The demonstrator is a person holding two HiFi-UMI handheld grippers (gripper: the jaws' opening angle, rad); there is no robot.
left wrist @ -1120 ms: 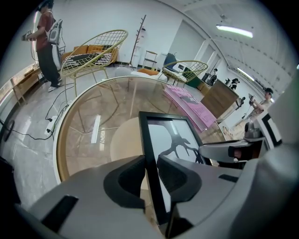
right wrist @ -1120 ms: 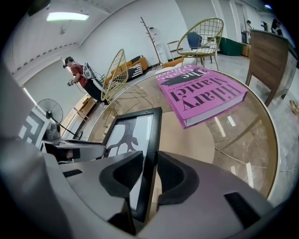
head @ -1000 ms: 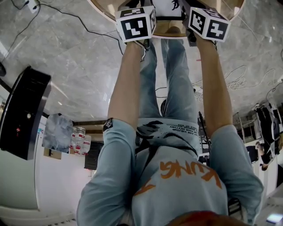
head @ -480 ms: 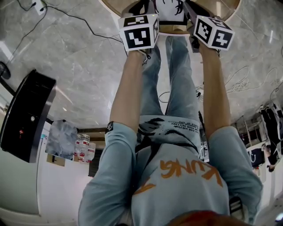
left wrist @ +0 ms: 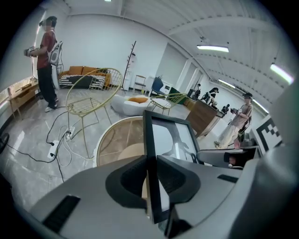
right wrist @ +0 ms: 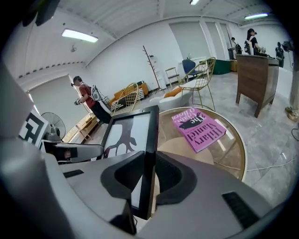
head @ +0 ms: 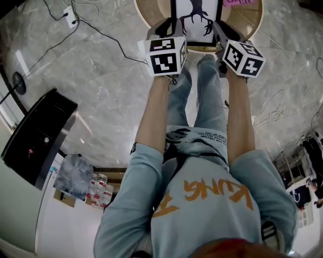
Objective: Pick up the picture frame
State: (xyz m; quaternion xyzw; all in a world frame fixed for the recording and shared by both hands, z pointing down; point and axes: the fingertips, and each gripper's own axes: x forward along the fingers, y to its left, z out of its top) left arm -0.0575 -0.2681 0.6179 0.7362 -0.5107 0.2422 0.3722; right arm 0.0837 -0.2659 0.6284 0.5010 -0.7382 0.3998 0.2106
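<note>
Frame (head: 194,20) hangs over the near part of the round glass surface (head: 151,12), and as far as I can see it is clear of the glass, since its bottom corner shows free below the jaws in the right gripper view. It is a black portrait frame with a dark tree-like print. It is tilted, with its picture side towards the person and its long sides running up and away from the surface's near rim. The left tongs (left wrist: 151,158) pinch its left long edge. The right tongs (right wrist: 150,152) have just been closing, and the right long edge sits tight between their pads. The frame therefore lies squarely between the two hands, neither nearer than the other, with each pair of tongs pointing forward and down along its own side. A pink book (right wrist: 200,128) lies flat on the surface, farther in and to the right, well apart from the frame. I'd judge the pick-up is mostly done. What counts next is that both hands move as one, because any skew between them would twist the thin edges out of the pads.
</note>
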